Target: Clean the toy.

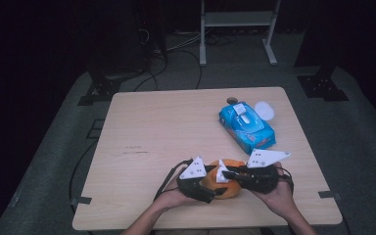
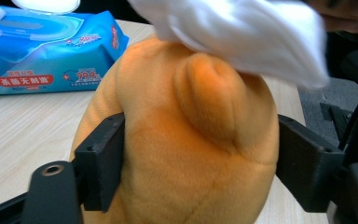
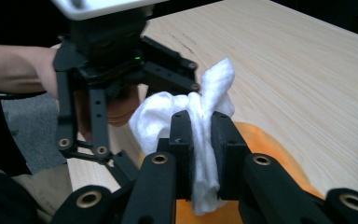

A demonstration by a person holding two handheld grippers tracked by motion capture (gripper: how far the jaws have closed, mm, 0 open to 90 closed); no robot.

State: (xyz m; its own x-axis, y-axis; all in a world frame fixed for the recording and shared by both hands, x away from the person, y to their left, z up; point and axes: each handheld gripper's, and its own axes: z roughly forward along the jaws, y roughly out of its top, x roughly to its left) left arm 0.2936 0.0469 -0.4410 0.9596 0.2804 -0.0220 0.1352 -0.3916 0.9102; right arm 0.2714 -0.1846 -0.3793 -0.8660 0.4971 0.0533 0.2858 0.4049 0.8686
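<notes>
An orange plush toy (image 1: 229, 190) lies near the table's front edge. My left gripper (image 1: 209, 188) has its jaws on either side of the toy (image 2: 182, 154), and both pads touch its flanks. Coming in from the right, my right gripper (image 1: 228, 174) is shut on a crumpled white wipe (image 3: 200, 107), which is pinched upright between the pads just above the toy (image 3: 265, 144). In the left gripper view the wipe (image 2: 242, 32) rests on the top of the toy.
A blue pack of wet wipes (image 1: 247, 126) lies at the back right of the wooden table (image 1: 166, 127), its flap open. A white round lid (image 1: 264, 110) and a small dark disc (image 1: 232, 100) sit just behind it. Dark stands and cables are on the floor beyond.
</notes>
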